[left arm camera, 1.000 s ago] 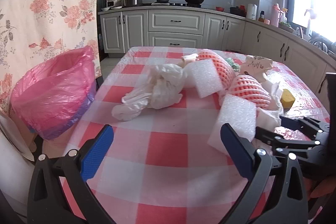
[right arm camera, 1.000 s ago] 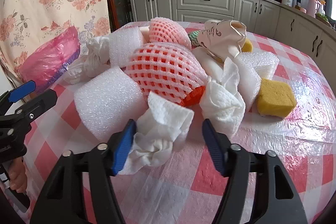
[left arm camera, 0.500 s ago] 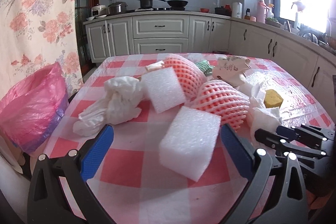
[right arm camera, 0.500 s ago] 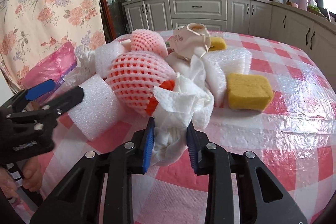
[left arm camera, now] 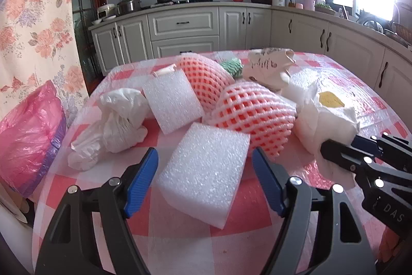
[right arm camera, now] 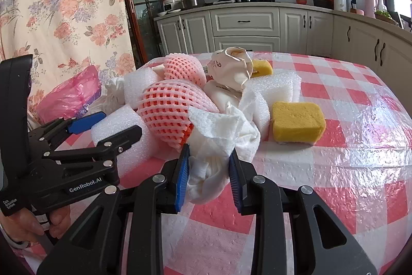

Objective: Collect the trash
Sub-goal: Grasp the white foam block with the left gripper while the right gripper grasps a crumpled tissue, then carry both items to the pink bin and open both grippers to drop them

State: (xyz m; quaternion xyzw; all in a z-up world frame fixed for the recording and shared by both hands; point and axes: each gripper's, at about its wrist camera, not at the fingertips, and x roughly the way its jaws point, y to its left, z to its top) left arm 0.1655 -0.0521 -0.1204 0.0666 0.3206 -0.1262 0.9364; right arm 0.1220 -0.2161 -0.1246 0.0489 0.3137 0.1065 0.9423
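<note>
Your right gripper (right arm camera: 209, 173) clamped on paper towel (right arm camera: 219, 143), ready for bin; your left gripper (left arm camera: 204, 175) closing, jaws apart, straddling foam block (left arm camera: 206, 172) for next pickup

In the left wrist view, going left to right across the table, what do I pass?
Pink trash bag → crumpled white plastic bag → white foam block between the left gripper fingers → pink foam fruit net → white paper towel held by the right gripper.
</note>
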